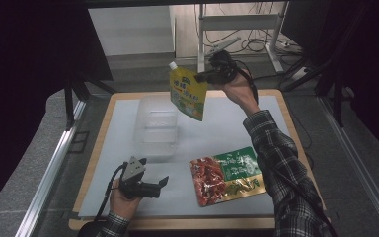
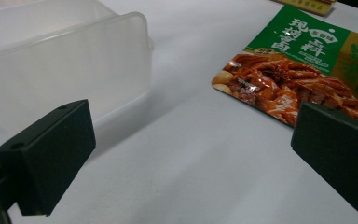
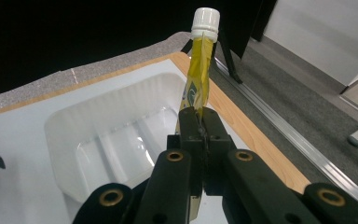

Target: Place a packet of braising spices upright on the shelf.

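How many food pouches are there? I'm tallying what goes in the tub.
2. A yellow-green spouted pouch with a white cap hangs from the right gripper above the clear plastic tub; a flat red-and-green foil pouch lies on the white mat.

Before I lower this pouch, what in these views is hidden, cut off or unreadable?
- Yellow-green spouted pouch, right gripper view: lower part hidden behind the right gripper; seen edge-on, print unreadable.
- Clear plastic container, left gripper view: cut off by the top and left edges; inside blurred by its frosted wall.
- Red-and-green flat food packet, left gripper view: right part hidden by the jaw and edge.
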